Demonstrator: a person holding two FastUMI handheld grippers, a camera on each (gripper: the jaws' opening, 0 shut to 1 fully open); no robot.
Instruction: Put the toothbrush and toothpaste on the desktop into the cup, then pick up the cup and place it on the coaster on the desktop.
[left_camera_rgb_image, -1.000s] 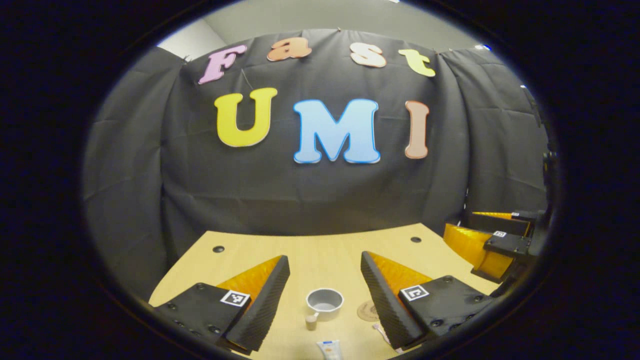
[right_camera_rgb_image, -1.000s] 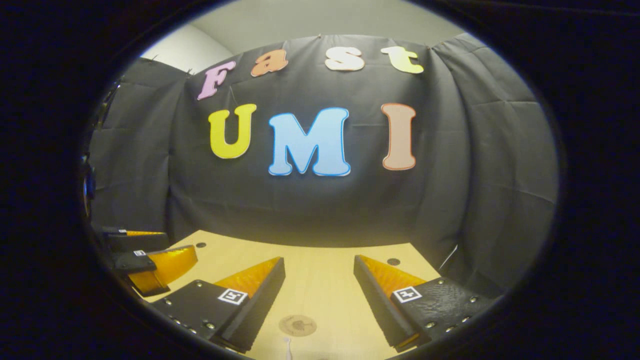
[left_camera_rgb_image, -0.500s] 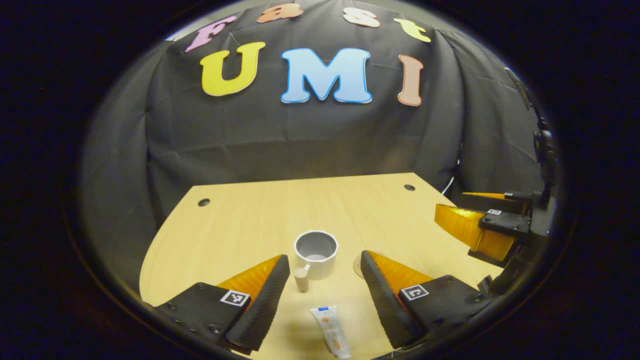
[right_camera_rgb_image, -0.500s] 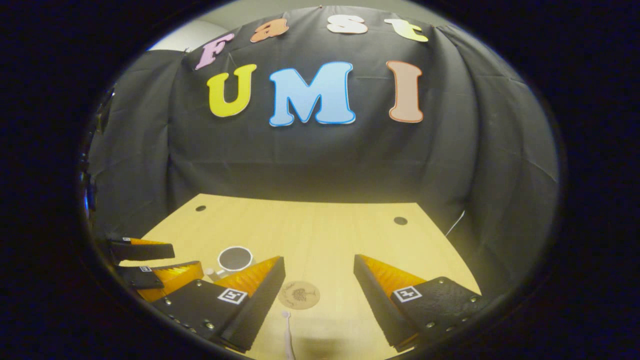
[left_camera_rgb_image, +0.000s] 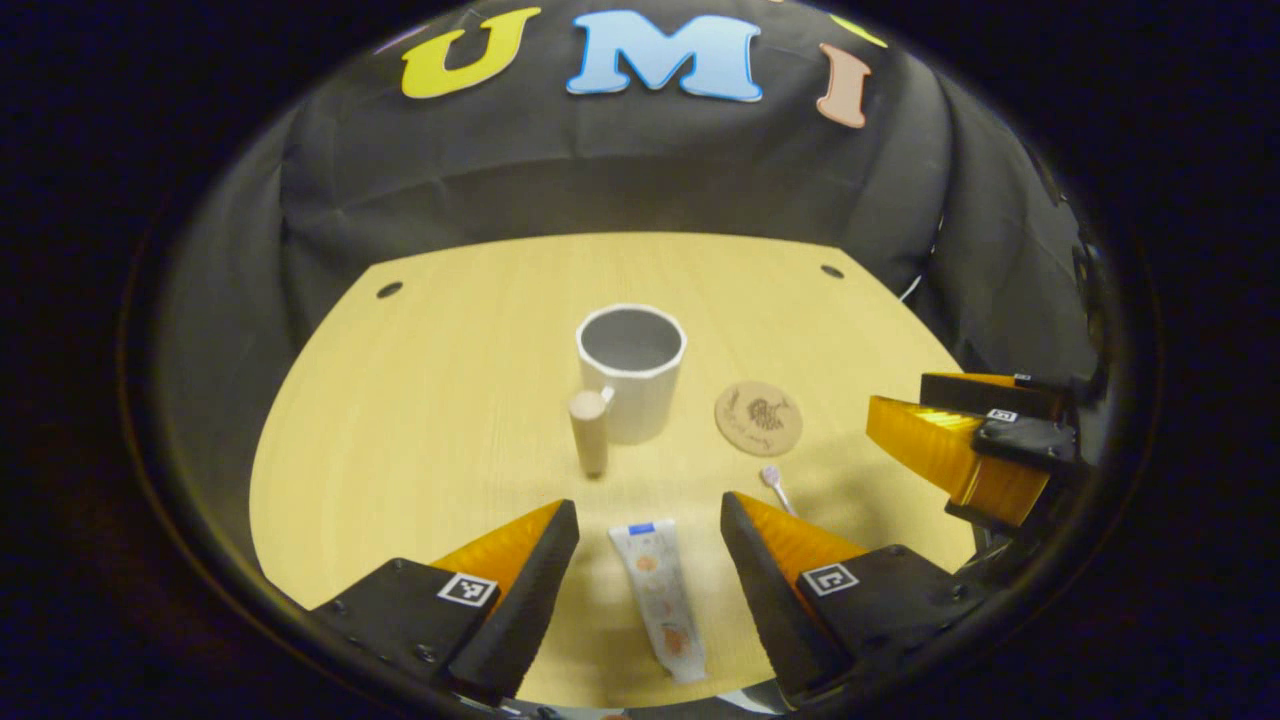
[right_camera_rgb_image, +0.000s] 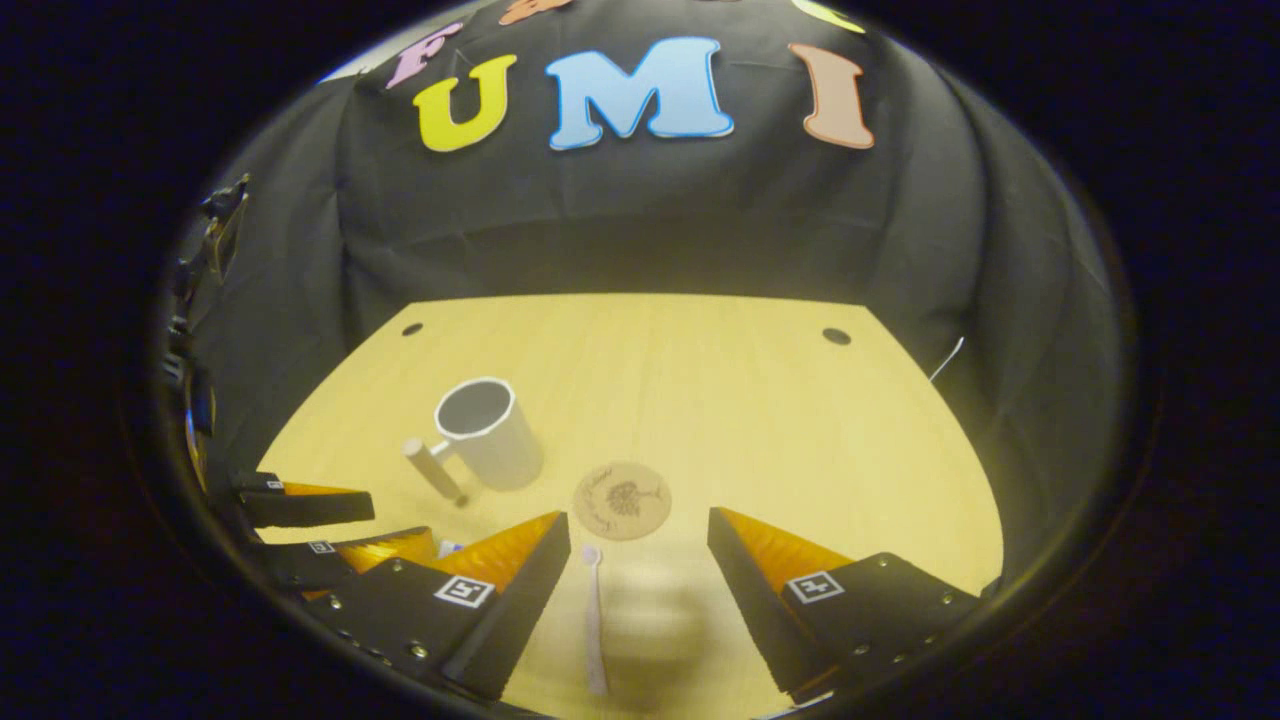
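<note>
Left gripper (left_camera_rgb_image: 650, 520): fingers spread wide, holding nothing, above the table with the toothpaste lying between them, on the near side of the cup.
Right gripper (right_camera_rgb_image: 638, 530): fingers spread wide, holding nothing, above the toothbrush, to the right of the cup and nearer the table's front edge.
Cup (left_camera_rgb_image: 631, 372): upright and empty on the table (left_camera_rgb_image: 420, 400), near the middle, its wooden handle (left_camera_rgb_image: 590, 432) on the near left side.
Toothpaste (left_camera_rgb_image: 660, 598): flat on the table, in front of the cup, cap end toward the cup, apart from it.
Toothbrush (right_camera_rgb_image: 594, 620): flat on the table, in front of and right of the cup, bristle end toward the coaster.
Coaster (left_camera_rgb_image: 758, 418): round, flat on the table, just right of the cup, not touching it; the toothbrush head lies just short of it.
</note>
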